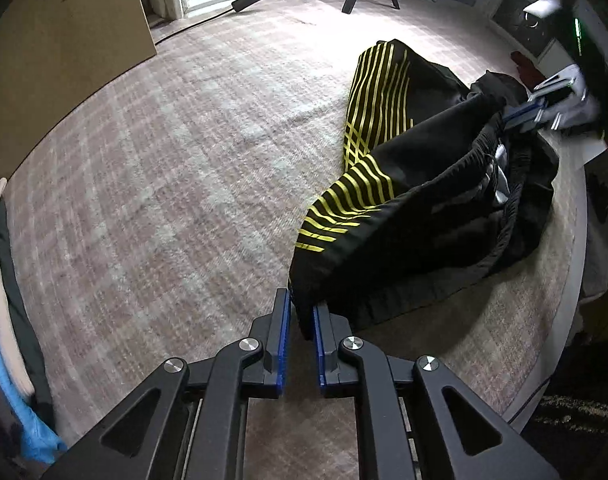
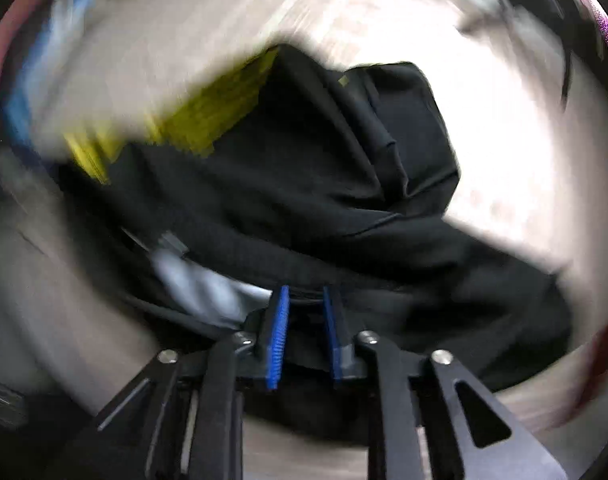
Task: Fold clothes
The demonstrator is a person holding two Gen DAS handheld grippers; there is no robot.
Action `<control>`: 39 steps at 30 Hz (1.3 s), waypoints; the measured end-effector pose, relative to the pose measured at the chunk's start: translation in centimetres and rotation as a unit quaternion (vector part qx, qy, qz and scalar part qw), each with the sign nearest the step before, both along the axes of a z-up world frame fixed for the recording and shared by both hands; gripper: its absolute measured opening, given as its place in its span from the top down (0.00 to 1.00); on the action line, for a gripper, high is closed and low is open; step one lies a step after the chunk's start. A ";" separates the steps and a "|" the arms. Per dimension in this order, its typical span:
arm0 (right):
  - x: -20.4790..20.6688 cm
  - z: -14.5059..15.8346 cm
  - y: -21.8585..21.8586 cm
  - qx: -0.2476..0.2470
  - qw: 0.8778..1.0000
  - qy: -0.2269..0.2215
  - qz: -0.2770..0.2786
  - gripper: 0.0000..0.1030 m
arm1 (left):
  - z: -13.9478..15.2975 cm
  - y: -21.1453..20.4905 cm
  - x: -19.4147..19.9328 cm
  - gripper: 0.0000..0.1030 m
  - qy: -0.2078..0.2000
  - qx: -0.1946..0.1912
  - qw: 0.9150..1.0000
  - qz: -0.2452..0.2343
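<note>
The left tongs [image 1: 301, 318] pinch only a hem corner of the black, yellow-striped shorts [image 1: 424, 184] rumpled on the round worktop [image 1: 163, 180], so a tug could slip it free. The right tongs [image 2: 306, 300] clamp the waistband, and that view's blur hides how deep they bite; the far leg lies doubled under.

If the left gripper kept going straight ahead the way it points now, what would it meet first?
The left gripper already has a hem corner of the black shorts between its fingers; straight on, it would likely push into more of that fabric, over the rug.
</note>
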State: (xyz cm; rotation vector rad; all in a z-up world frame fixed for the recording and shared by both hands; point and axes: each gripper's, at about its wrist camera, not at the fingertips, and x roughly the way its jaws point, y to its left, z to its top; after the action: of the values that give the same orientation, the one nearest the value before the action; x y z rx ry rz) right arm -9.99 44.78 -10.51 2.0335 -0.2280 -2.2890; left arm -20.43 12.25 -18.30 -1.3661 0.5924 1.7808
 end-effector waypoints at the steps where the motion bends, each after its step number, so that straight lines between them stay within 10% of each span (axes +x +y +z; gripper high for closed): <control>1: 0.4 1.3 1.7 -0.044 0.998 0.020 -0.041 0.70 | 0.0 0.0 0.1 0.89 0.001 0.001 1.000 -0.002; 10: 6.7 -0.7 9.3 -0.113 0.971 0.029 -0.207 0.59 | -0.4 1.3 -0.3 0.89 0.000 -0.004 1.000 -0.014; 17: 6.4 -1.9 10.6 -0.178 0.954 0.057 -0.233 0.59 | -0.6 2.4 -0.1 0.89 0.000 -0.012 1.000 -0.021; 22: 4.5 -1.9 9.2 -0.162 0.965 0.038 -0.202 0.59 | -0.7 2.8 0.1 0.89 -0.003 -0.012 1.000 -0.019; 24: 4.2 -1.9 8.9 -0.147 0.969 0.035 -0.195 0.79 | -0.5 3.0 0.2 0.89 -0.003 -0.007 1.000 -0.016; 29: 4.4 -1.3 7.6 -0.065 0.986 0.010 -0.151 0.88 | 0.8 3.4 0.3 0.94 -0.002 0.011 1.000 -0.007; 39: 10.5 7.0 5.7 0.064 0.990 0.062 -0.108 0.96 | 5.7 2.5 0.5 0.95 0.026 0.040 0.999 -0.022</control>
State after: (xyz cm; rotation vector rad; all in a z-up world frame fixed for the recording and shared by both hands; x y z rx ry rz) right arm 0.53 50.48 -3.48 2.0019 -0.3156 -2.6136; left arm -19.97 14.72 -12.62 -1.2465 0.5687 1.7910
